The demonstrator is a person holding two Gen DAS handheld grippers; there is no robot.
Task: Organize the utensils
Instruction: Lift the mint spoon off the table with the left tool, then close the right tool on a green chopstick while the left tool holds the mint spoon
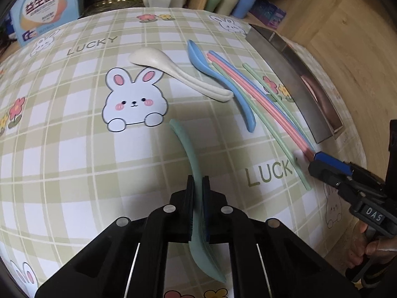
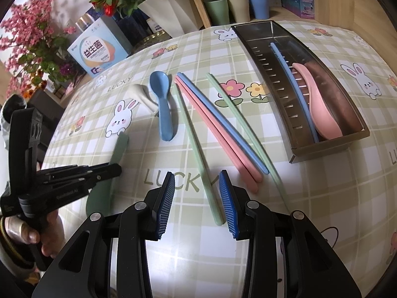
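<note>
My left gripper [image 1: 198,181] is shut on the handle of a green spoon [image 1: 184,149], which lies on the checked tablecloth; the same spoon [image 2: 119,149] shows at the left of the right wrist view. My right gripper [image 2: 197,183] stands open low over the cloth. The near end of a green chopstick [image 2: 196,149] lies between its fingers, close to the right pad. Two pink chopsticks [image 2: 218,134], a blue chopstick [image 2: 223,121] and a second green one [image 2: 248,124] lie just right of it. A blue spoon [image 2: 163,109] and a white spoon [image 1: 173,72] lie farther back.
A metal tray [image 2: 330,146] at the right holds a pink spoon [image 2: 320,109] and a blue chopstick [image 2: 292,74]. Three cups [image 2: 238,5], a white flower pot [image 2: 168,7] and a printed box [image 2: 99,52] stand along the table's far edge. A wooden surface borders the right side.
</note>
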